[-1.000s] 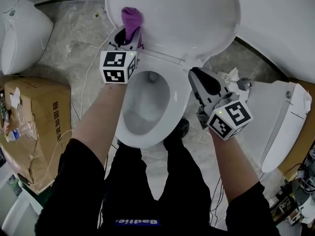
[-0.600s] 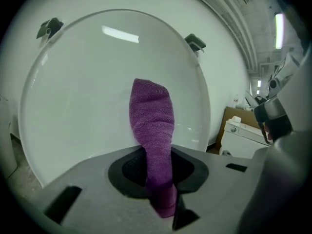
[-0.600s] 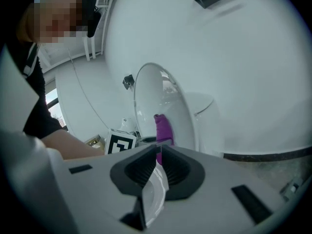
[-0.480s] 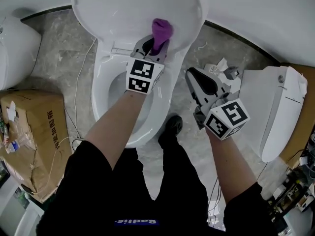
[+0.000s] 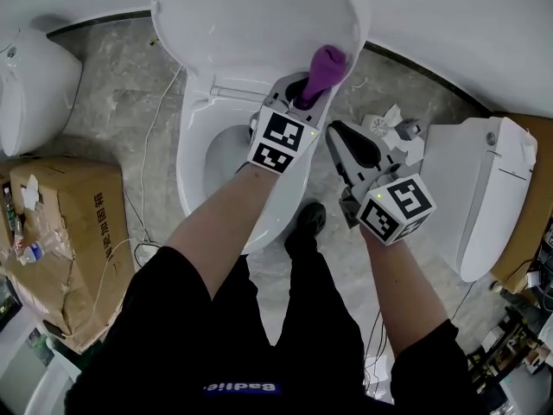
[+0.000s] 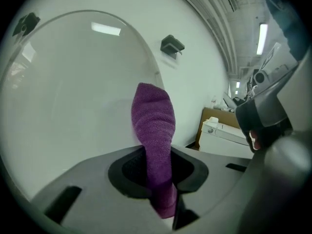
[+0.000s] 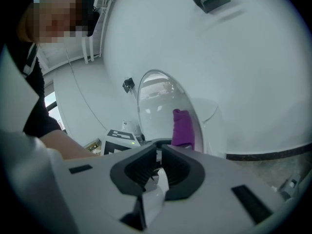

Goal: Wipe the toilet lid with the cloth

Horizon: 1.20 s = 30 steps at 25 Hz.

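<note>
The white toilet lid stands raised at the top of the head view. A purple cloth rests against its lower right edge, and my left gripper is shut on the cloth's lower end. In the left gripper view the cloth stands up out of the jaws against the glossy lid. My right gripper hovers just right of the toilet, shut and holding nothing. From the right gripper view its closed jaws face the lid and the cloth.
The open bowl and seat lie below the lid. A second toilet stands at the right, a third at the left. A cardboard box sits on the left floor, a cable runs beside the bowl.
My left gripper has swept the cloth across the lid from its left side to its lower right edge. The right gripper has barely shifted.
</note>
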Tool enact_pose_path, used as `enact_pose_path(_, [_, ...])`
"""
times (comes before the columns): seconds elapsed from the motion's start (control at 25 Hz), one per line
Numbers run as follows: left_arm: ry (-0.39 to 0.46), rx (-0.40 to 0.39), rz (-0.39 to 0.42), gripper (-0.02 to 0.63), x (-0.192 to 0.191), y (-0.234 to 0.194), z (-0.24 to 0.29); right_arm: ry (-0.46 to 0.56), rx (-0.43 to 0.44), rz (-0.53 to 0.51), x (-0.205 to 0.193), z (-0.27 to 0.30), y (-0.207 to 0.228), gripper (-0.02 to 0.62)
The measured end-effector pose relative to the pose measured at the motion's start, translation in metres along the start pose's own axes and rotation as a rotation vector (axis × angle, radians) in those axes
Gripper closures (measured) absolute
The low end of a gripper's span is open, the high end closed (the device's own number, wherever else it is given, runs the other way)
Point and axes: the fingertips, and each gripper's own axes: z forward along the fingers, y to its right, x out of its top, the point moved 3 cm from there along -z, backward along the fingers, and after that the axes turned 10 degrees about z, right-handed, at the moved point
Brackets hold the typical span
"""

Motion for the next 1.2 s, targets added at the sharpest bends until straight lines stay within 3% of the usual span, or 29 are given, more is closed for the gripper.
enact_pose_path(0.28, [-0.016,0.011,-0.042,0.520,0.060,0.015,-0.069,0.036,0.001,0.013,0.045,-0.036,-0.060,0.546])
enact_pose_path(0.6, [0.023,0.063,-0.065,0.520,0.155,0.030,-0.154,0.088,0.012,0.029,0.098,-0.090,-0.124,0.546])
enact_pose_path(0.92, [0.045,0.047,-0.073,0.520,0.226,0.056,-0.237,0.070,0.093,0.032,0.121,-0.129,-0.206,0.546])
enact_pose_path(1.2, [0.082,0.077,-0.059,0.520,0.290,0.037,-0.318,0.061,0.164,-0.048,0.150,-0.154,-0.270,0.546])
